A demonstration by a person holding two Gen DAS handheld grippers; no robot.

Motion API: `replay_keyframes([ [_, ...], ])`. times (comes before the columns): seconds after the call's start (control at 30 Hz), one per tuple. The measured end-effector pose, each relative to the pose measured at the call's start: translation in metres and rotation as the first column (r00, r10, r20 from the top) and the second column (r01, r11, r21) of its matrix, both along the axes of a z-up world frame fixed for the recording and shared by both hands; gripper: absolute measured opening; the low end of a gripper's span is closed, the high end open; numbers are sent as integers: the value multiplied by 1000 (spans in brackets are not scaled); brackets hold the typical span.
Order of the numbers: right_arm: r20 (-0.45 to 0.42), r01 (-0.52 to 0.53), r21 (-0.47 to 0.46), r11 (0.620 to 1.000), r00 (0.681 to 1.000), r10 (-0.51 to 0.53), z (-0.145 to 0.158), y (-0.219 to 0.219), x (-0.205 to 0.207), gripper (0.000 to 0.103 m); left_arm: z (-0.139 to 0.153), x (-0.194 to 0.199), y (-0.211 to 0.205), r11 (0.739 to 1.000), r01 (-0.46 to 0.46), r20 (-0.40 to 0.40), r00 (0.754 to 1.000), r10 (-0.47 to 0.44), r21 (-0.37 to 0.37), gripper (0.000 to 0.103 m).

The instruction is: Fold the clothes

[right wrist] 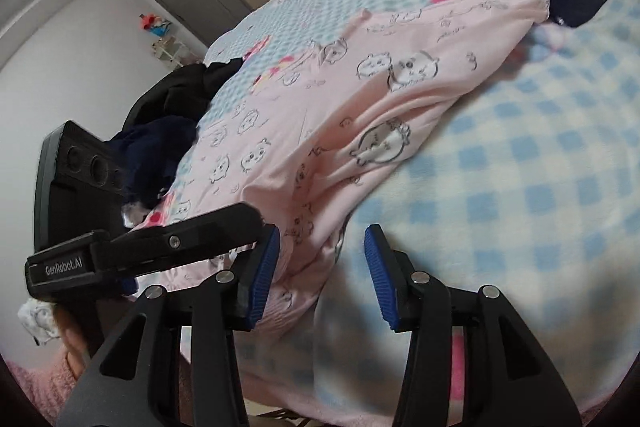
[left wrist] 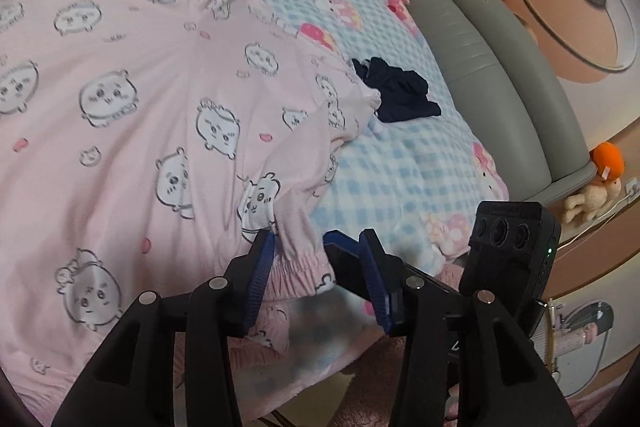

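Pink printed garment (left wrist: 132, 115) is spread on the checked bedspread (left wrist: 408, 163). Left gripper (left wrist: 316, 267) is held wide apart around its elastic hem; right gripper (right wrist: 322, 273) is also spread apart at the garment's edge. Dark clothing (left wrist: 400, 91) is bunched just beyond the garment, a dark pile (right wrist: 168, 131) heaped beside it.

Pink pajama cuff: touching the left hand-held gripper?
Touching. The left wrist view shows the pink pajama cuff pressed against one pad of the open left hand-held gripper.

Pink cartoon-print garment (left wrist: 132, 99) spread across bed
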State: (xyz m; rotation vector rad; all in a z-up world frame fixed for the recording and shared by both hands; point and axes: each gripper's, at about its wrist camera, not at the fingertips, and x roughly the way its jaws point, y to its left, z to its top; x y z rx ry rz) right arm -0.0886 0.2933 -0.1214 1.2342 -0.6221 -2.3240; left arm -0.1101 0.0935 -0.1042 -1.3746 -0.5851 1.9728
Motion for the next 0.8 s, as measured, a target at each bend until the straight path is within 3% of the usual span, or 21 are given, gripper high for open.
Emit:
replay_keyframes([
  [0.13, 10, -26, 16, 1000, 1000, 26, -5, -10, 0, 46, -11, -6, 7, 1000, 6, 40, 999, -6, 2, 40],
  [0.2, 1, -33, 39, 999, 999, 33, -5, -13, 2, 46, -11, -9, 7, 1000, 1, 43, 999, -1, -8, 21],
  [0.27, 4, -22, 42, 999, 1000, 21, -6, -11, 3, 46, -10, -15, 1, 1000, -13, 52, 999, 13, 1, 9],
  [0.5, 22, 7, 14, 1000, 1000, -8, -10, -6, 2, 46, 5, -23, -53, 986, -142, 52, 989, 138, 83, 8],
  [0.67, 0, -20, 47, 999, 1000, 20, -8, -19, 2, 54, 0, -28, -50, 992, -106, 65, 993, 102, 66, 8],
  [0.73, -2, -21, 59, 998, 1000, 21, -9, -21, 3, 54, -3, -29, -48, 994, -87, 70, 994, 83, 58, 21],
  [0.77, 0, -21, 59, 998, 1000, 21, -9, -21, 2, 54, -4, -30, -47, 995, -78, 73, 995, 74, 55, 44],
  [0.8, 1, -19, 57, 998, 1000, 19, -10, -21, 2, 54, -5, -31, -45, 996, -69, 76, 995, 65, 51, 55],
])
